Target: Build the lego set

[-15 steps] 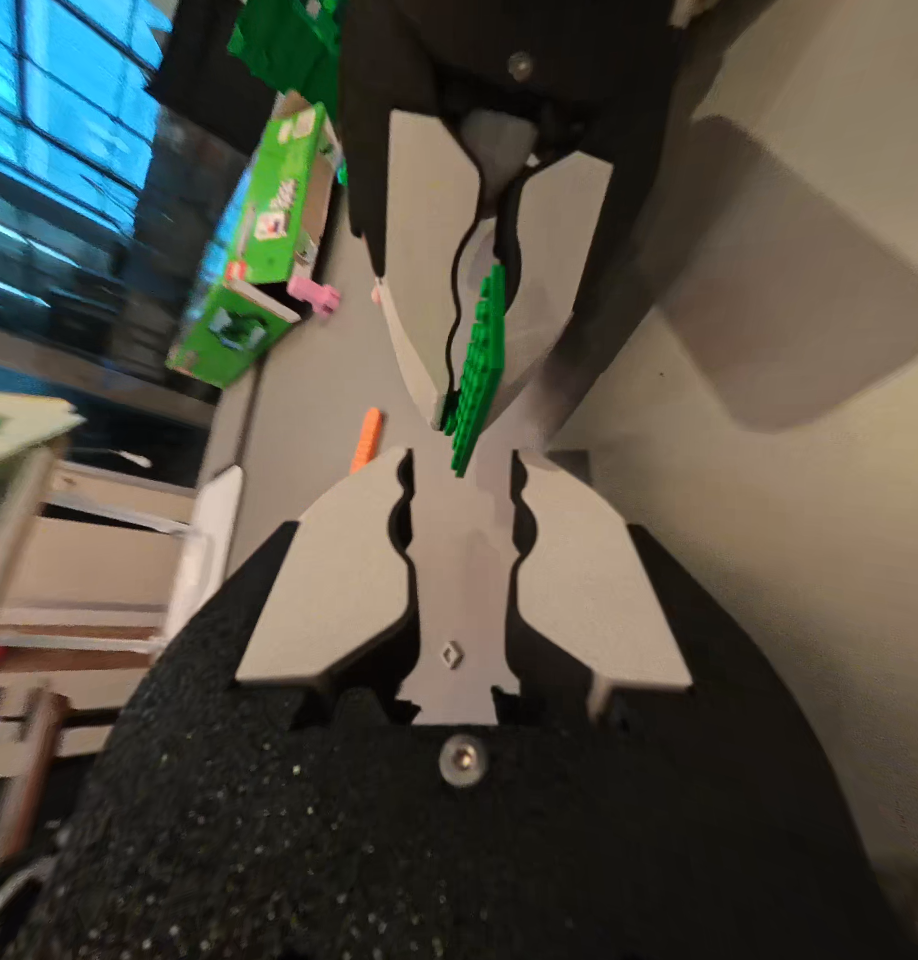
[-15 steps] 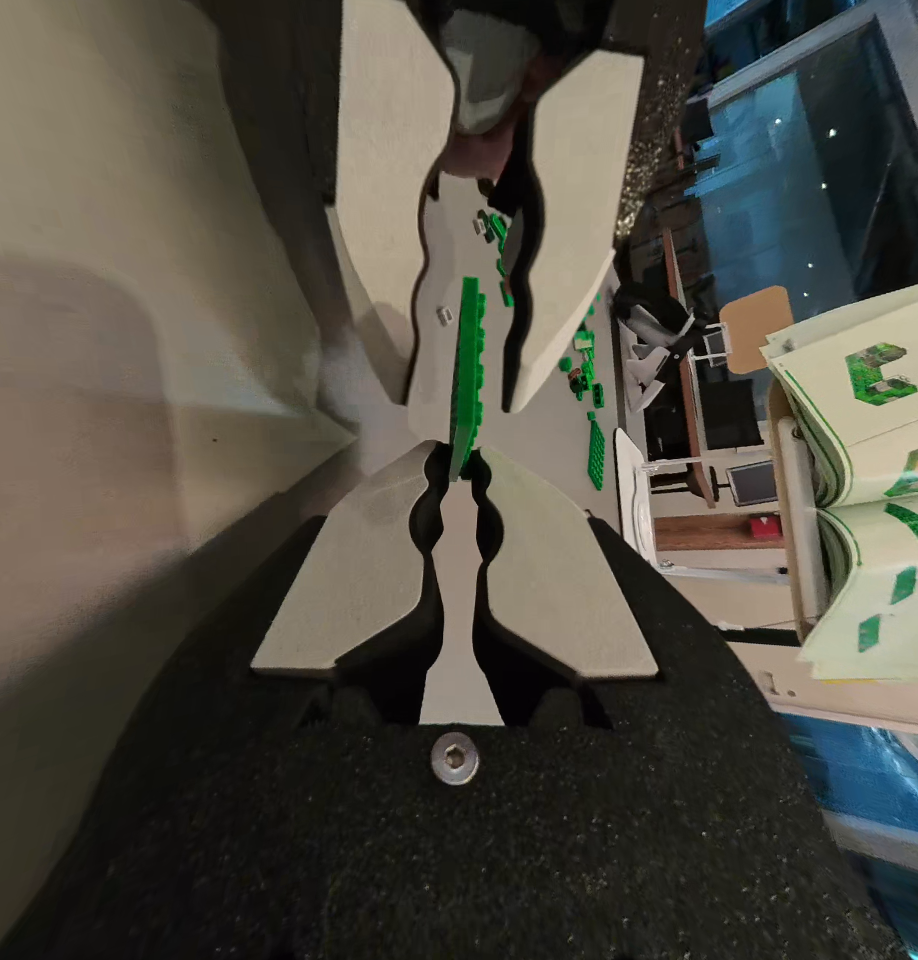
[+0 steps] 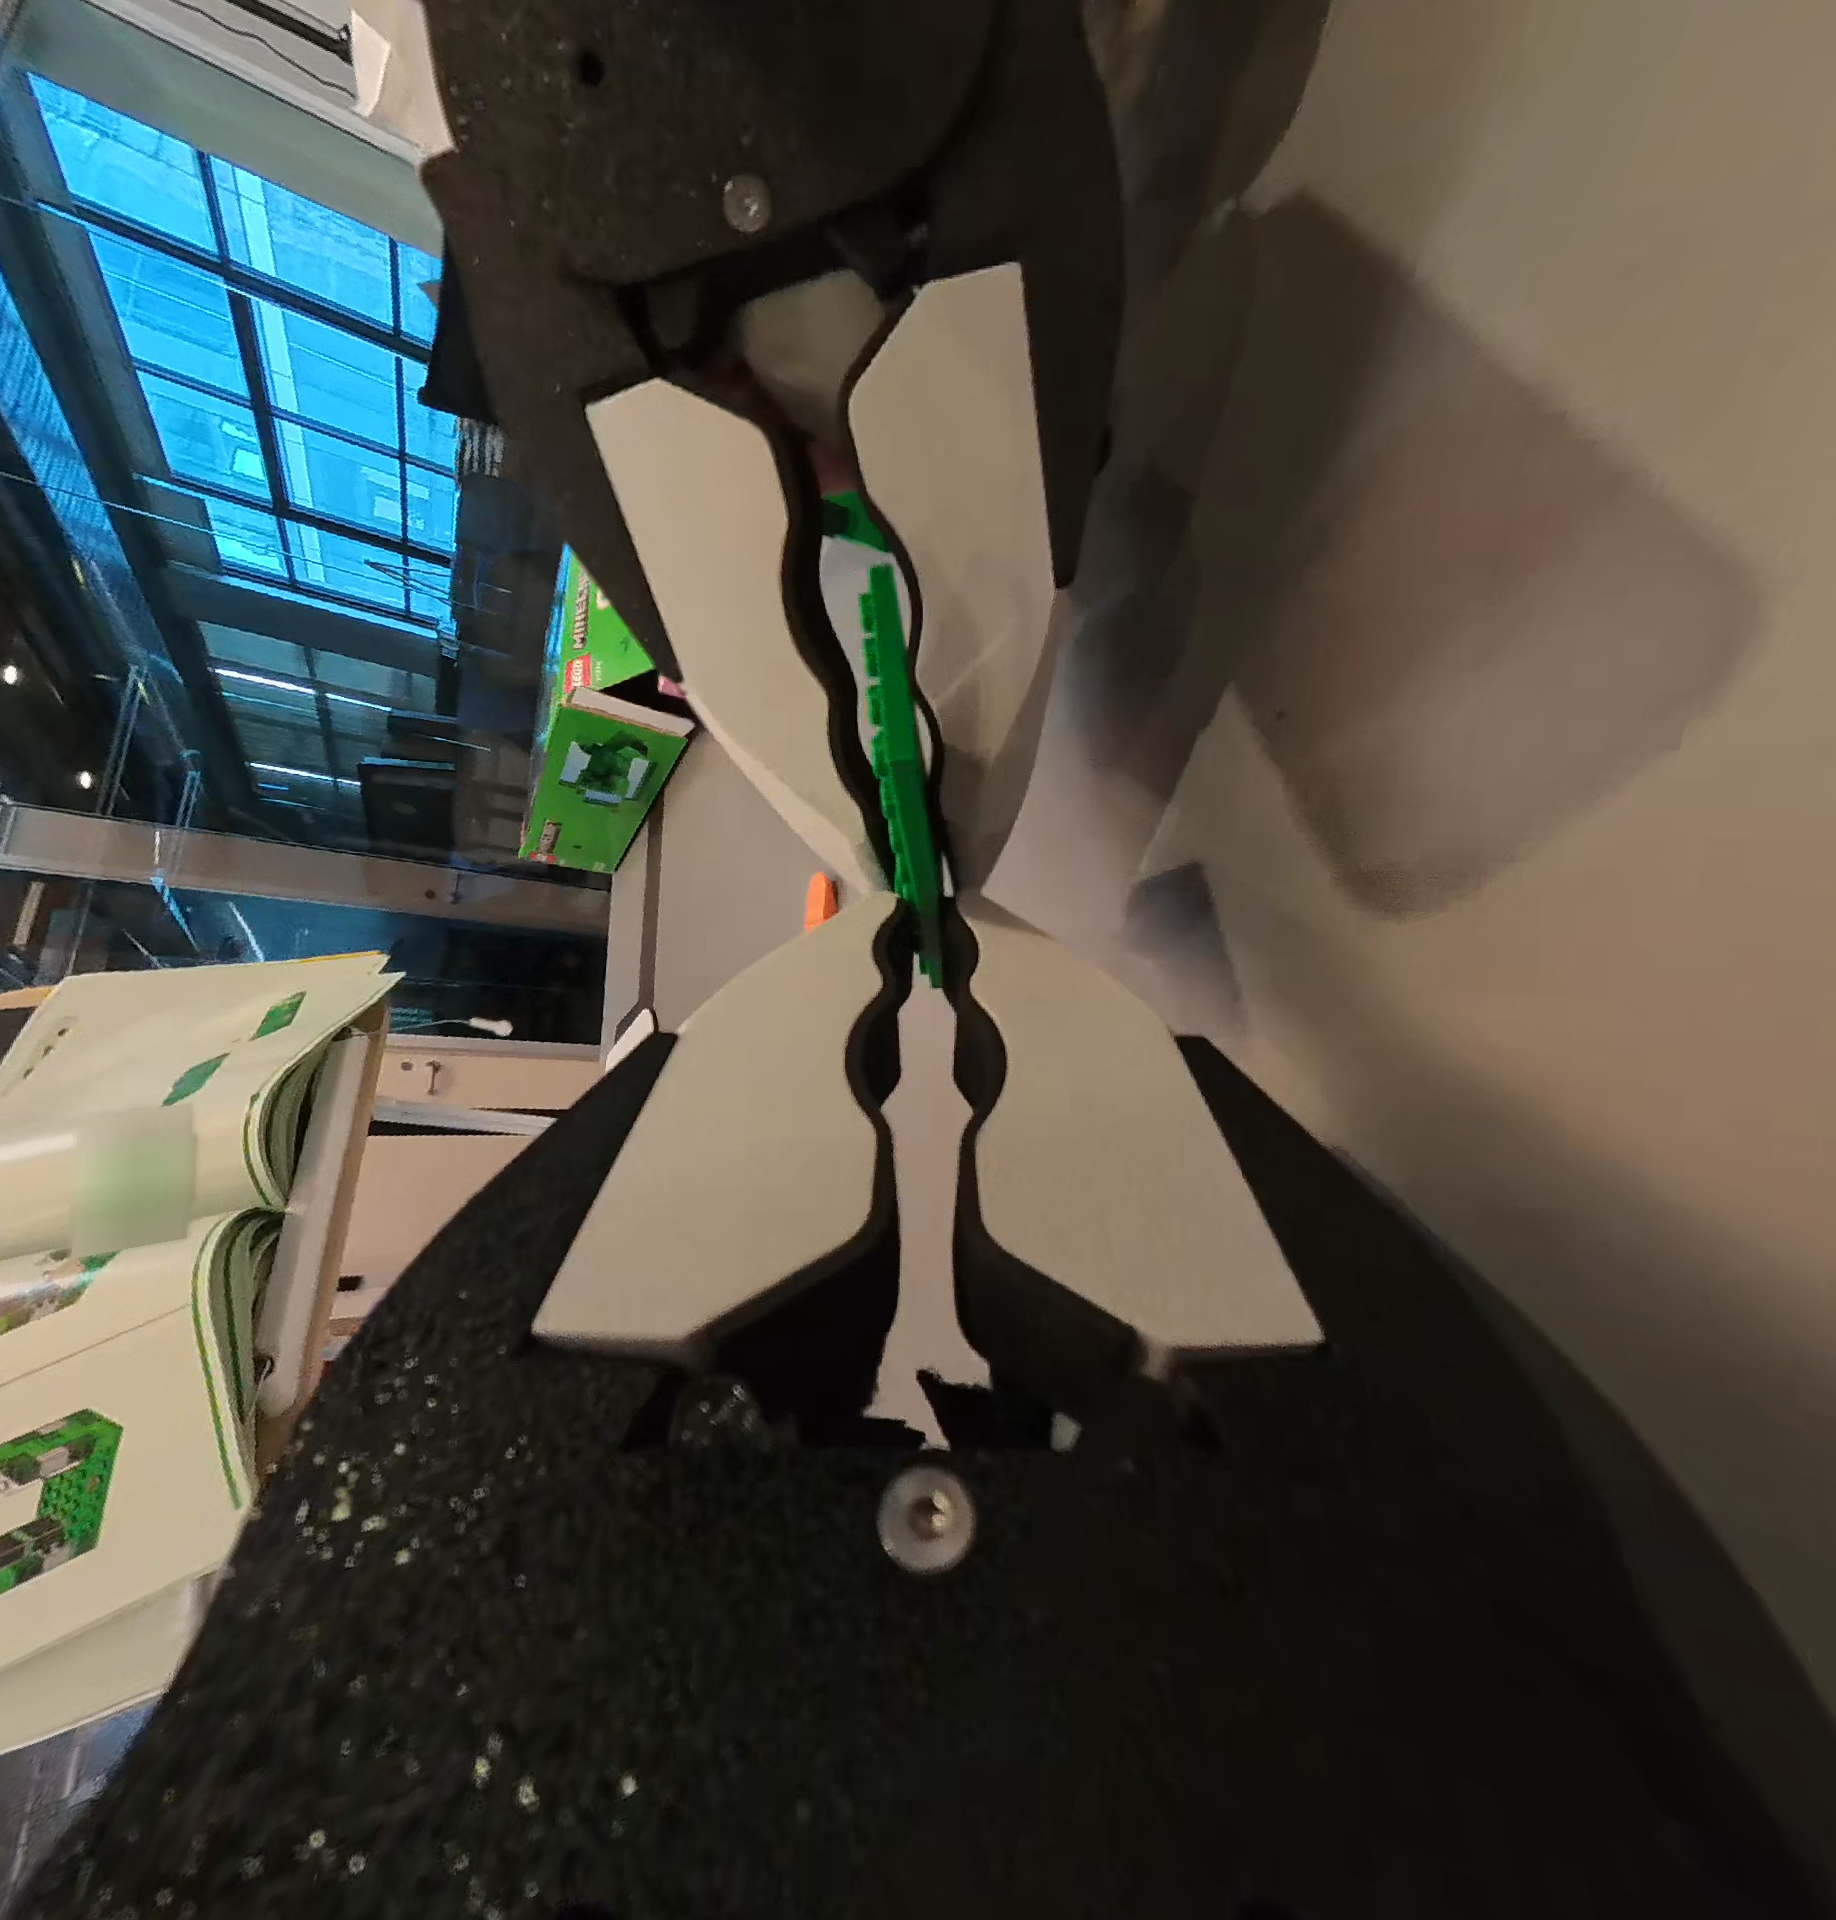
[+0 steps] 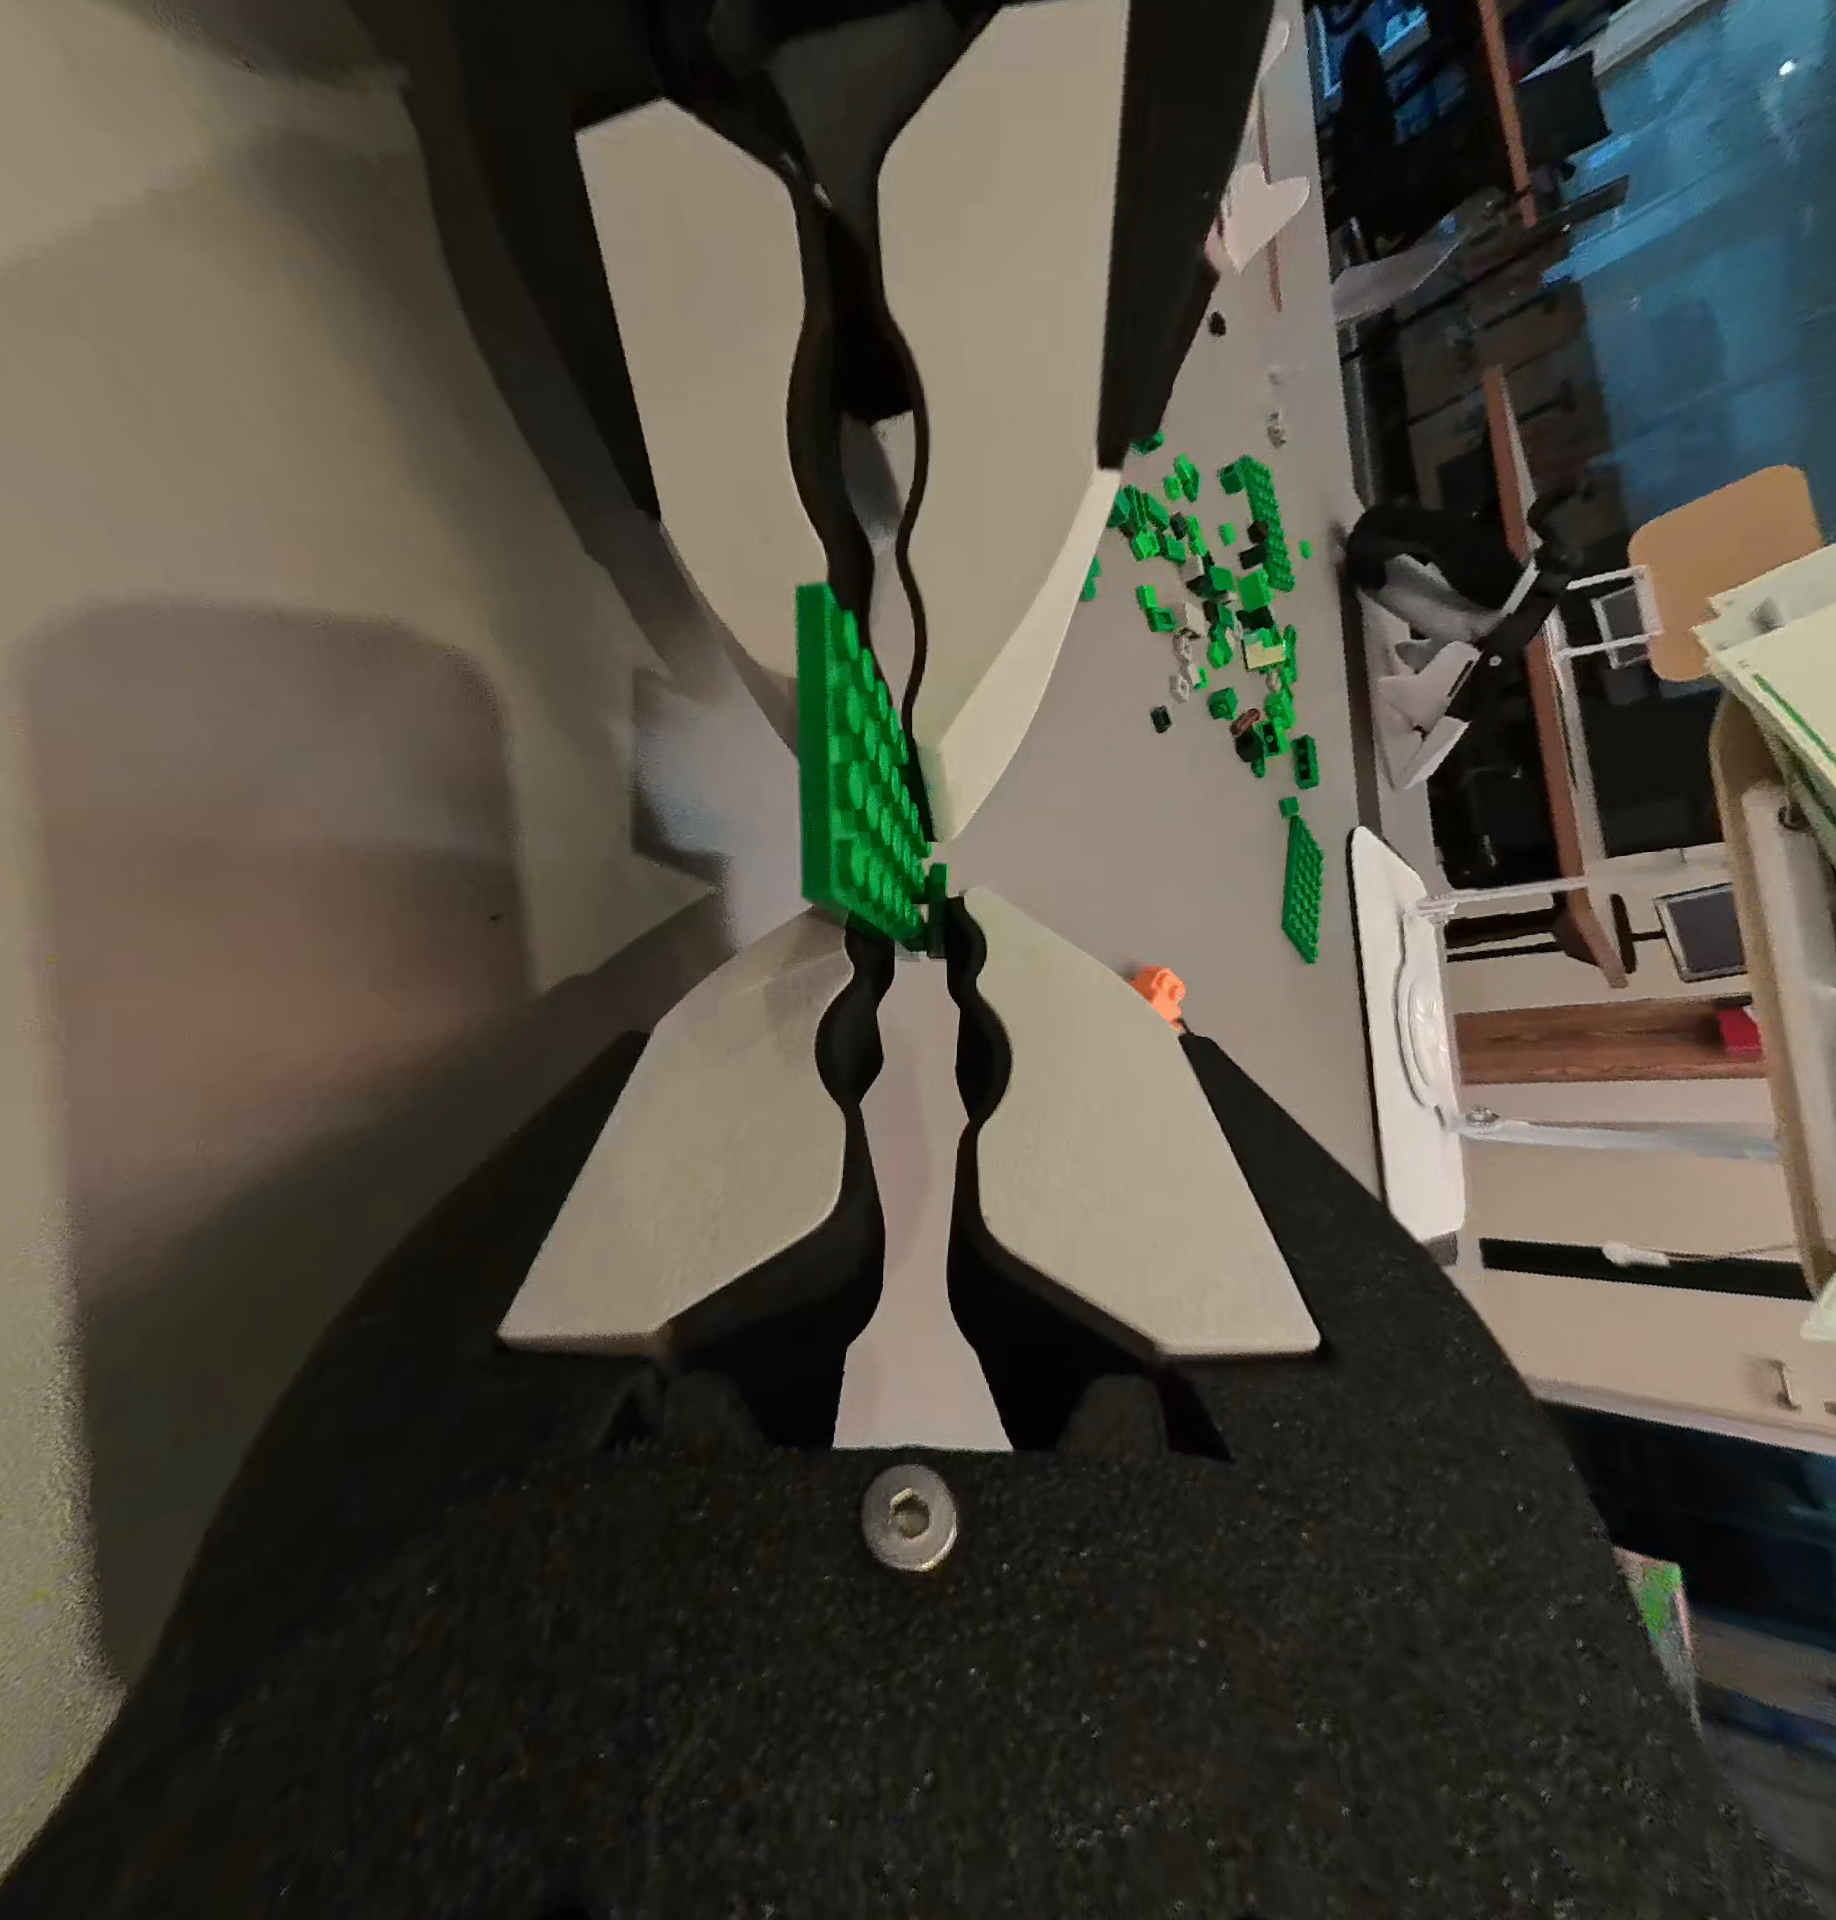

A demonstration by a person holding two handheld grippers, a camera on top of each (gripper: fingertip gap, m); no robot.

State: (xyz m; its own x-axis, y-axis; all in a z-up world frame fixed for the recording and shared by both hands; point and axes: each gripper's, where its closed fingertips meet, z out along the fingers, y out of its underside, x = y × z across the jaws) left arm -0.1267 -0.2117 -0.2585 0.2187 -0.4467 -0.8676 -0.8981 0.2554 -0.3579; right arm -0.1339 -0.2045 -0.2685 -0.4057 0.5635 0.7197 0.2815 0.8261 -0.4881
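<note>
Since 0.5 s ago my left tool has advanced tip to tip with my right tool; both clamp 1 flat green studded Lego plate held edge-on above the grey worktop; loose green bricks lie beyond.

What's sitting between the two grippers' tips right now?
Only the green plate, held edge-on, bridges the left gripper and right gripper. Both wrist views show nothing else between the facing jaws.
</note>
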